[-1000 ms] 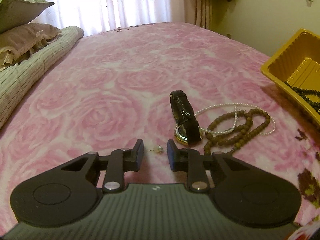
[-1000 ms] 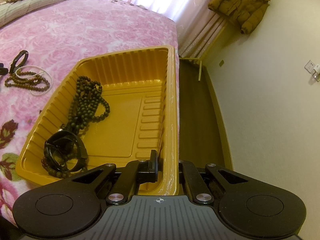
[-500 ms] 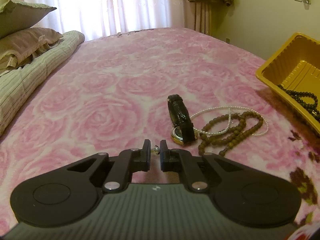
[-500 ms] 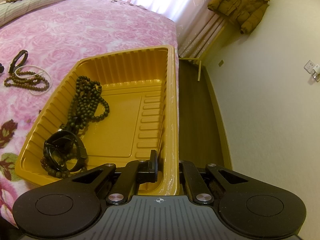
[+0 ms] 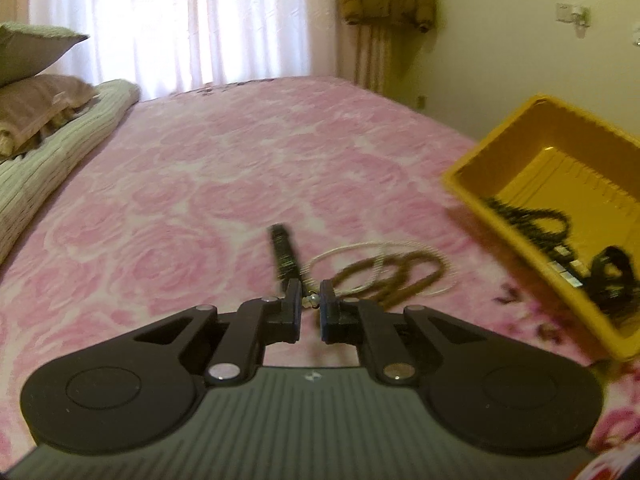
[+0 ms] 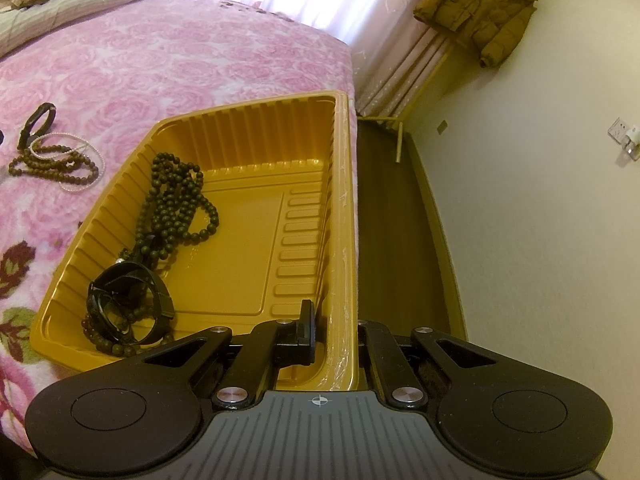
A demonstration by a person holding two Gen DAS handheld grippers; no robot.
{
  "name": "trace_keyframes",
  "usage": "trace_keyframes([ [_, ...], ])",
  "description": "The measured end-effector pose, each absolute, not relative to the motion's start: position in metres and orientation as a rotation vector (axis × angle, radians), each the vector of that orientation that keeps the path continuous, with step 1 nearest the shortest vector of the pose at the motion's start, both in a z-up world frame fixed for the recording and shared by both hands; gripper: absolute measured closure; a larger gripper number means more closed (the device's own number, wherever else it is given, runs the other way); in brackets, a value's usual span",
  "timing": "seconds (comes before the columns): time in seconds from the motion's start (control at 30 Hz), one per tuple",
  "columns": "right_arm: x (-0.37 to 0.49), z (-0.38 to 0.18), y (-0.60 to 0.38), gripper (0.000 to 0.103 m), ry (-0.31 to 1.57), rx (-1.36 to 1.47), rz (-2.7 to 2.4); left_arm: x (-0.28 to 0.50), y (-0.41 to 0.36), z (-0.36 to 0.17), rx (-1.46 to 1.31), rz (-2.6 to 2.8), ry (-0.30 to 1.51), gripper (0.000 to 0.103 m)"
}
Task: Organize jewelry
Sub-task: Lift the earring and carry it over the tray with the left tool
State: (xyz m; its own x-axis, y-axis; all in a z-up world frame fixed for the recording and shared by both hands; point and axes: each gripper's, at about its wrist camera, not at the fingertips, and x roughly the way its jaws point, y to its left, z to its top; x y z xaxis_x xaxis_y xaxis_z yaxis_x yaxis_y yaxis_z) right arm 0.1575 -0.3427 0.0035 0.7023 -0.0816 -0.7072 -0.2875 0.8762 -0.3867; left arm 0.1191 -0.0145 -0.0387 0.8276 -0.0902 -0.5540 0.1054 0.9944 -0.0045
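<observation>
My left gripper point(image 5: 310, 302) is shut on a small silver earring point(image 5: 309, 301) and holds it above the pink rose blanket. Beyond it lie a black-strap watch point(image 5: 285, 254), a white pearl necklace point(image 5: 362, 249) and a brown bead necklace point(image 5: 394, 276). The yellow tray point(image 5: 472, 188) stands to the right. My right gripper point(image 6: 334, 322) is shut on the yellow tray's near right rim point(image 6: 344, 280), one finger inside and one outside. The tray holds a dark bead necklace point(image 6: 176, 204) and a black watch point(image 6: 128, 300).
Pillows point(image 5: 36, 92) and a folded striped quilt point(image 5: 52, 156) lie at the bed's far left. A curtained window point(image 5: 180, 20) and a hanging brown jacket point(image 6: 476, 8) are behind. The bed edge and dark floor point(image 6: 396, 240) run right of the tray.
My left gripper closed on the earring, lifted it off the blanket and swung toward the right, bringing the tray further into view. My right gripper kept its hold on the tray rim.
</observation>
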Motion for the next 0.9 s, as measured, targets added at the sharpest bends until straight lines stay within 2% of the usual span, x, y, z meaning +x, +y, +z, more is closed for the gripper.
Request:
trace_keyframes([
  [0.47,0.157,0.004,-0.343,0.098,0.788,-0.502,0.121,0.113,-0.105,-0.006,0.037,-0.380,0.535,0.095],
  [0.9,0.156,0.004,-0.342,0.098,0.781,-0.496,0.127,0.116,-0.160,-0.013,0.109,-0.513,0.545,0.096],
])
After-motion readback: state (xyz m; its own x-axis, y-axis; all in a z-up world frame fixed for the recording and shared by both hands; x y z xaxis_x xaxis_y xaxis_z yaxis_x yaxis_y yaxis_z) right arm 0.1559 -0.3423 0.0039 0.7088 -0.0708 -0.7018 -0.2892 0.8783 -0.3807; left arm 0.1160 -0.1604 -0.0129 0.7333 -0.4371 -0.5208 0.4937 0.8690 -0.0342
